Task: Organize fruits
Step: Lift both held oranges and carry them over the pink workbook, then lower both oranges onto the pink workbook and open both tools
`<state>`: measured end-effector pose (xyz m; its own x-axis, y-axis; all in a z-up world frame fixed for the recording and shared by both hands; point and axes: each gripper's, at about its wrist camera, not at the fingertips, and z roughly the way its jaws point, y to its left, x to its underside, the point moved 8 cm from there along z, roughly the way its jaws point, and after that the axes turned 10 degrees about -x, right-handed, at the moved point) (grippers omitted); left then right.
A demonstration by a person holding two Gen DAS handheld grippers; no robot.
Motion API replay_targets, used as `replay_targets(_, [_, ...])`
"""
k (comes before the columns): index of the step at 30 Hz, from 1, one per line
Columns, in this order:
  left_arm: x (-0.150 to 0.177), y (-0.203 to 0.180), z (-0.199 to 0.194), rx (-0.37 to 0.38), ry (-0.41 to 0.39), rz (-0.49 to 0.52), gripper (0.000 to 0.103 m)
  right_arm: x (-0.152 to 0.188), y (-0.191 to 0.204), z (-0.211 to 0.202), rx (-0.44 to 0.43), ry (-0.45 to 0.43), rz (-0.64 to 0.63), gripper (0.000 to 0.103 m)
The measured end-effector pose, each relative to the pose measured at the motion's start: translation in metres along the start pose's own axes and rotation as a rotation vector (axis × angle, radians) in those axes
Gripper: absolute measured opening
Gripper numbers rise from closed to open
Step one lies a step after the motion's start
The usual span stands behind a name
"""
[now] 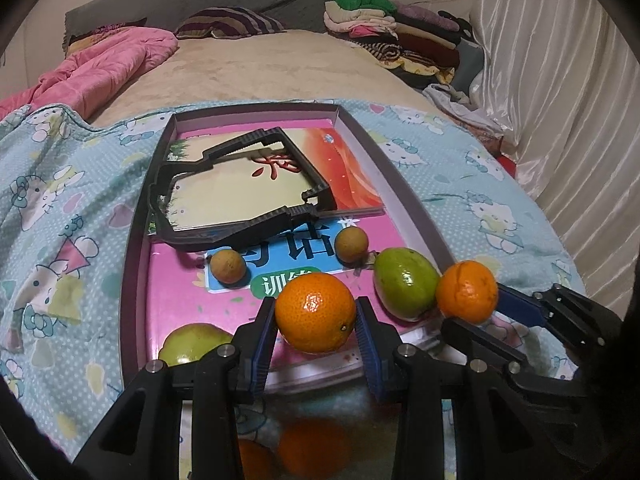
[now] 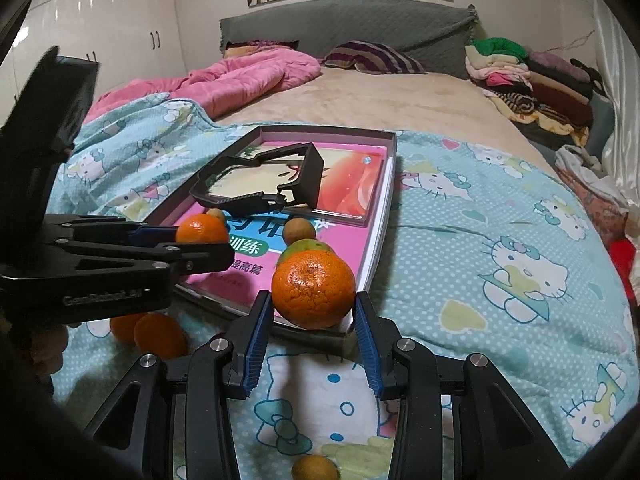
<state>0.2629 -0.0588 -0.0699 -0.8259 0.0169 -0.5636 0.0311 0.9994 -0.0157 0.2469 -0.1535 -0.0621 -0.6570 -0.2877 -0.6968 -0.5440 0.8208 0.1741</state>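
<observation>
My left gripper [image 1: 316, 316] is shut on an orange tangerine [image 1: 315, 311], held over the near end of a shallow box tray [image 1: 404, 200] lined with pink books. My right gripper [image 2: 314, 308] is shut on a second tangerine [image 2: 314, 294], which also shows at the tray's right edge in the left wrist view [image 1: 467, 291]. In the tray lie two small brown longans [image 1: 228, 266] [image 1: 351, 244], a green mango [image 1: 405, 283] and another green fruit [image 1: 192, 344]. The left gripper and its tangerine [image 2: 201, 229] show at the left of the right wrist view.
A black plastic frame [image 1: 240, 188] lies at the far end of the tray. More tangerines [image 2: 160, 336] lie on the Hello Kitty blanket [image 2: 500, 240] near the tray, one by the bottom edge [image 2: 315, 468]. A pink quilt [image 1: 100, 64], a pillow and piled clothes [image 1: 392, 36] lie farther back.
</observation>
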Motion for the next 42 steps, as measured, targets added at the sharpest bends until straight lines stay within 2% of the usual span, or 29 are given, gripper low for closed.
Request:
replay_targets(16, [-0.007, 0.010, 0.022, -0.038, 0.017, 0.013, 0.039, -0.001, -0.003, 0.003, -0.006, -0.009, -0.019, 0.043])
replay_targets(34, [-0.010, 0.011, 0.023, -0.023, 0.016, 0.003, 0.039, 0.001, 0.002, 0.002, -0.022, -0.011, -0.036, 0.050])
replay_targets(42, [-0.006, 0.012, 0.019, -0.011, 0.020, -0.009, 0.039, 0.000, -0.005, -0.012, -0.026, -0.055, -0.004, 0.050])
